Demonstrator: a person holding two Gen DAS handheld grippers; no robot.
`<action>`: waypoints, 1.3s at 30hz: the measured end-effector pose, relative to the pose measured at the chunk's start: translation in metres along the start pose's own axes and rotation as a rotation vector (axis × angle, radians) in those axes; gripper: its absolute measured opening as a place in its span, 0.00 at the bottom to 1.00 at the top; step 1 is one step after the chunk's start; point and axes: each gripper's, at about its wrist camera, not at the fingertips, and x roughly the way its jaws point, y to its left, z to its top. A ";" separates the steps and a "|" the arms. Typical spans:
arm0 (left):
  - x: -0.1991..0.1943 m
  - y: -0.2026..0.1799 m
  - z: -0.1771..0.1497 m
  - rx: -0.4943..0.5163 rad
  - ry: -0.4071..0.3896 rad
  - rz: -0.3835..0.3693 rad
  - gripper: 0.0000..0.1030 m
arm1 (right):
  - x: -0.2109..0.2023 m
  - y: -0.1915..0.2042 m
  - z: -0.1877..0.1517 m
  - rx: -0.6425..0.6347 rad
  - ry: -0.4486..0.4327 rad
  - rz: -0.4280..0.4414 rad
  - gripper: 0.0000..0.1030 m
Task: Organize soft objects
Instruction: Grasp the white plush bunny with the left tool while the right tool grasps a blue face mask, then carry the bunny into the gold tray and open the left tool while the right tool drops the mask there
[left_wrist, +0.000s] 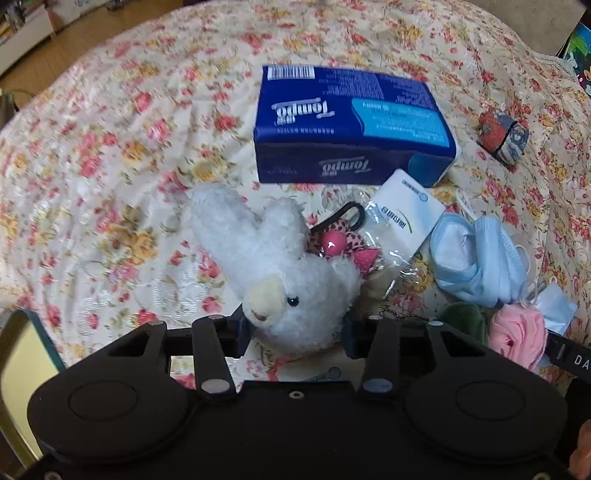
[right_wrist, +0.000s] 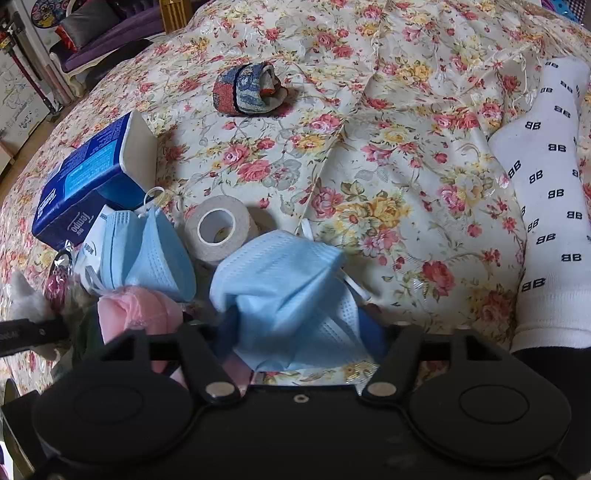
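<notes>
L tongs (left_wrist: 297, 332) grip plush bunny (left_wrist: 280, 269), R tongs (right_wrist: 301, 332) mask (right_wrist: 288, 295).

Both wrist views look steeply down, close over the flowered bed (left_wrist: 110, 155); both share the blue tissue pack (left_wrist: 351, 122) (right_wrist: 85, 184).

A home bedroom: a floral bedspread (right_wrist: 369, 147), wooden floor (left_wrist: 55, 55) and a purple sofa (right_wrist: 110, 33).

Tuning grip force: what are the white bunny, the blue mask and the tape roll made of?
White bunny: fluffy plush, matte pile. Blue mask: thin pleated fabric, probably non-woven, crumpling. Tape roll: off-white matte wrap on a hollow core, likely cloth or paper.
</notes>
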 end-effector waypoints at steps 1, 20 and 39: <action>-0.004 0.000 0.000 0.003 -0.012 0.003 0.45 | -0.003 -0.002 0.000 0.004 -0.005 0.014 0.44; -0.095 0.030 -0.048 0.011 -0.085 0.059 0.44 | -0.056 -0.020 -0.011 0.011 -0.205 0.057 0.30; -0.092 0.173 -0.159 -0.255 -0.025 0.227 0.44 | -0.060 0.022 -0.053 -0.111 -0.201 0.045 0.30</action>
